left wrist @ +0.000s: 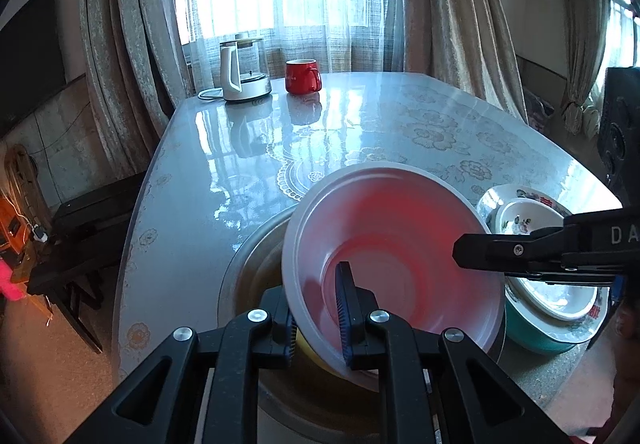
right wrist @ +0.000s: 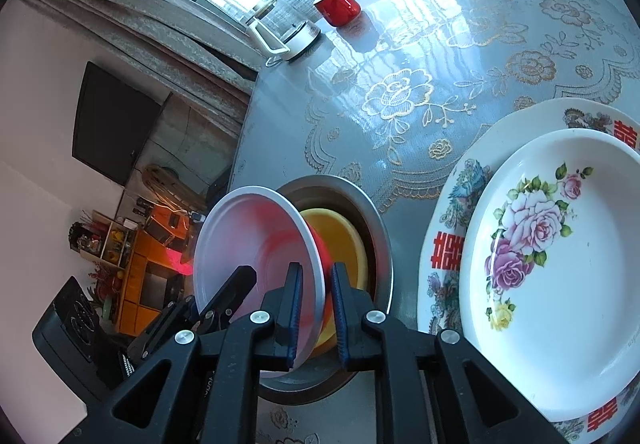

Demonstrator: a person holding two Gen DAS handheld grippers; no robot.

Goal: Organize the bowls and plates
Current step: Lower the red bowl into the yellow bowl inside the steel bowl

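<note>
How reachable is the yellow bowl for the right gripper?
Probably not: the tilted pink bowl, clamped by the left gripper, covers the yellow bowl inside the metal basin, and the right gripper straddles that bowl's rim.

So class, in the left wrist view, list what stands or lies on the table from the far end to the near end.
White-handled glass electric kettle and glossy red ceramic mug at the far end → pink-and-white plastic bowl pinched at its near rim by the left gripper.
</note>
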